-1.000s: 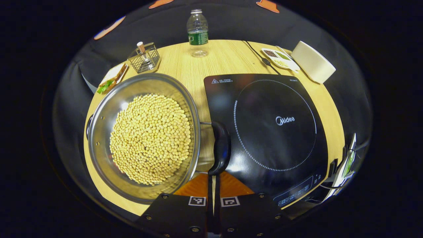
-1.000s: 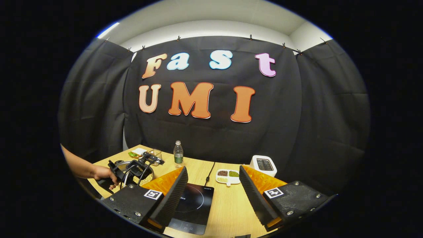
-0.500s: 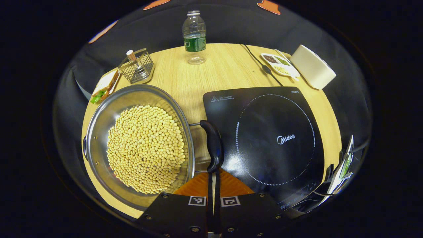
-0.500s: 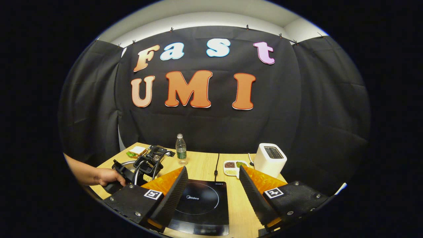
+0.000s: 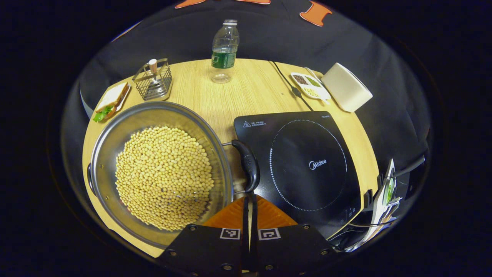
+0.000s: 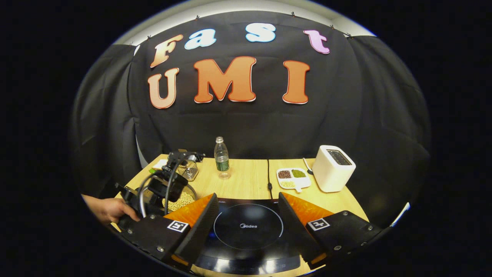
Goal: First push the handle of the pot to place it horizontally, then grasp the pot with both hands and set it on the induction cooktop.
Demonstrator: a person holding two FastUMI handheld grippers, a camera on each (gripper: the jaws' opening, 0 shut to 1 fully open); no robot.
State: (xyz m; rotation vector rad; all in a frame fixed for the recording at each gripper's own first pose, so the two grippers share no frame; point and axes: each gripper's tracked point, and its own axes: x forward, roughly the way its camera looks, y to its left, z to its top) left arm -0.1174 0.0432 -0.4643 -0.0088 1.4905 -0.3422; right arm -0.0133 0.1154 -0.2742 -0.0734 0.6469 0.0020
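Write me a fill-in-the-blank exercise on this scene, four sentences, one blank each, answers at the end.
1. The pot is filled with pale yellow ____.
2. The left gripper, fingers together, sits at the near end of the pot's black ____.
3. The right gripper is ____, with the cooktop seen between its fingers.
4. The pot stands on the wooden table, not yet on the ____.

Answers: beans; handle; open; cooktop

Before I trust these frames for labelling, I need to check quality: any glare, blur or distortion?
Left gripper view: sharp; glare patch on the induction cooktop beside the pot handle; fisheye bends the table edge. Right gripper view: a bright reflection on the cooktop's near edge; the other gripper looks slightly blurred.
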